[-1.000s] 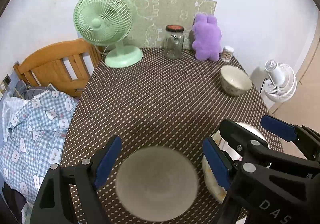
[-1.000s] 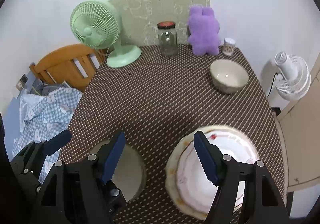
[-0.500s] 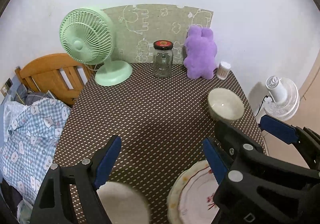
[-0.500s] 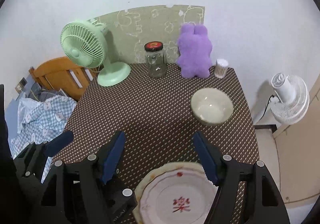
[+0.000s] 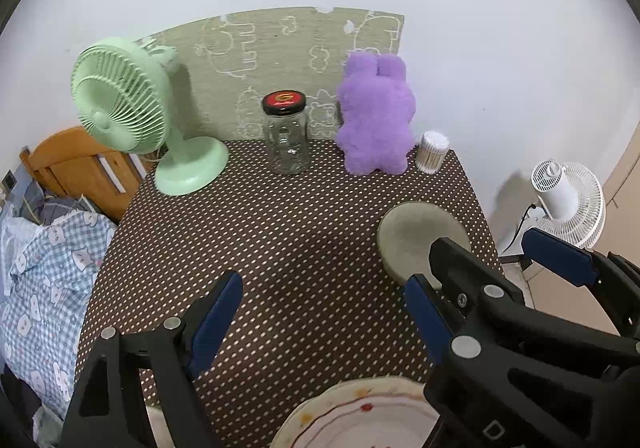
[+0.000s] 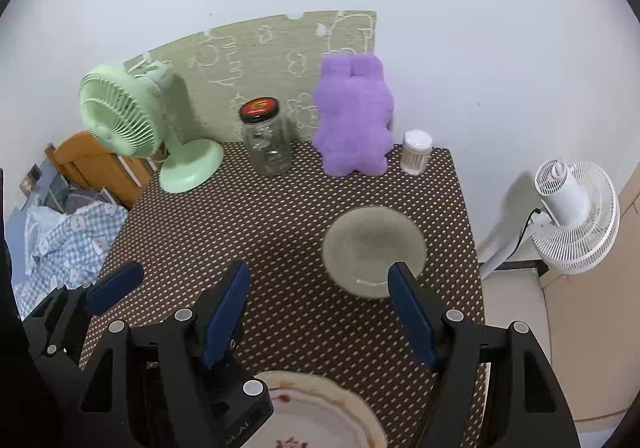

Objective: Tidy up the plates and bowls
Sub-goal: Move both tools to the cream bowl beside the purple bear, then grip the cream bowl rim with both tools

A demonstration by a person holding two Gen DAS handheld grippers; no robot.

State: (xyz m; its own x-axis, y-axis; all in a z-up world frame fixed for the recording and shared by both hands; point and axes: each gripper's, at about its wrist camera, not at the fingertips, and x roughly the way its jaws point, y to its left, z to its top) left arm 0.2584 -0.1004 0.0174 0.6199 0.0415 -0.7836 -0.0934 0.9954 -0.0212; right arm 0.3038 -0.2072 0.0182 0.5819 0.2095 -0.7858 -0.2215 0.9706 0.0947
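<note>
A small table (image 6: 280,232) covered in a brown cloth with pale dots stands against a white wall, where a green paper sheet (image 6: 260,60) with line drawings is stuck behind it. Along the far edge, from left to right, stand a mint-green desk fan (image 6: 132,120), a clear glass jar (image 6: 266,140) with a red-and-black lid, a purple plush toy (image 6: 354,116) and a small tub of cotton swabs (image 6: 417,152). To the left of the table are a wooden bed frame (image 5: 76,168) and blue checked bedding (image 5: 44,272); to the right, on the floor, stands a white fan (image 6: 576,216). A cream bowl (image 6: 374,248) sits upright on the right half of the table, well apart from the far row. A plate (image 6: 320,412) with a red-flowered pattern lies at the near edge, partly cut off by the frame. Both grippers hang side by side above the near part of the table, tilted down toward it. The left gripper (image 5: 322,324) has its blue-padded jaws spread wide with only bare cloth between them. The right gripper (image 6: 316,312) is likewise wide apart and holds nothing; in its own view the bowl's near rim sits just beyond its right fingertip, and the plate lies below its body.
</note>
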